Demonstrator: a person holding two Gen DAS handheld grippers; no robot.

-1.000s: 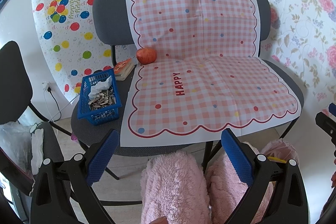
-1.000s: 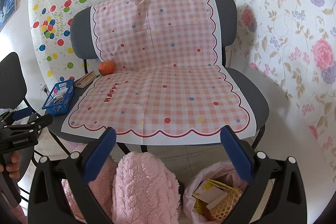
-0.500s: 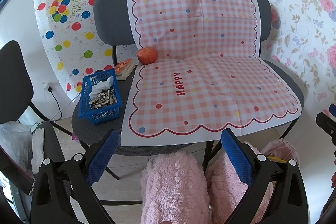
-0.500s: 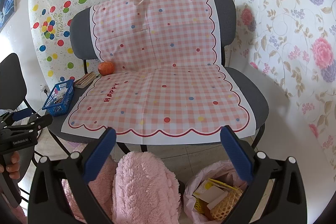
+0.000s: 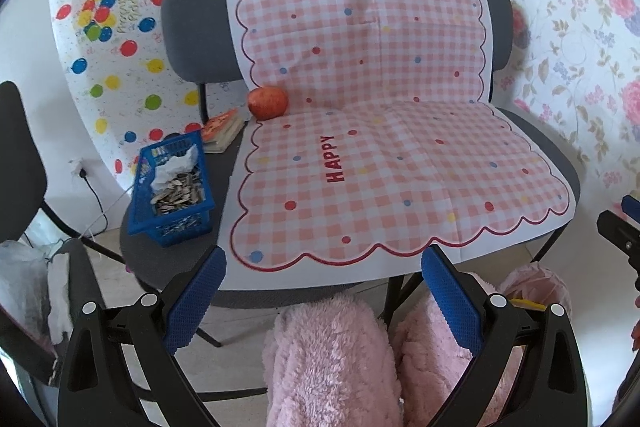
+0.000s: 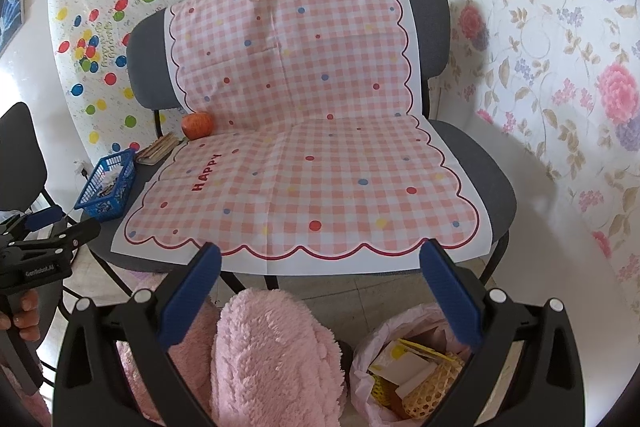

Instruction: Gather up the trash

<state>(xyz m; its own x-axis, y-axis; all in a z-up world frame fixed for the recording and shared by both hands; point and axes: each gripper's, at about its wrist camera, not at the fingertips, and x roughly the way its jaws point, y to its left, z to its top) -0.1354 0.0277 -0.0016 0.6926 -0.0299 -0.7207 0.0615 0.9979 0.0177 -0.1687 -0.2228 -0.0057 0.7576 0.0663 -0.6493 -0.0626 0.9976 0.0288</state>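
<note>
A blue basket holding seed shells and a crumpled white tissue sits at the left end of a grey sofa seat; it also shows in the right wrist view. A pink-lined bin with paper trash stands on the floor at the lower right. My left gripper is open and empty, in front of the seat edge. My right gripper is open and empty, above the floor near the bin.
A pink checked cloth covers the sofa. A red apple and a book lie at the back left. Pink fluffy slippers are below the grippers. A black chair stands at the left.
The left wrist view has shifted slightly, so the sofa and basket sit a little further right in it. The right gripper has barely moved. Both stay open.
</note>
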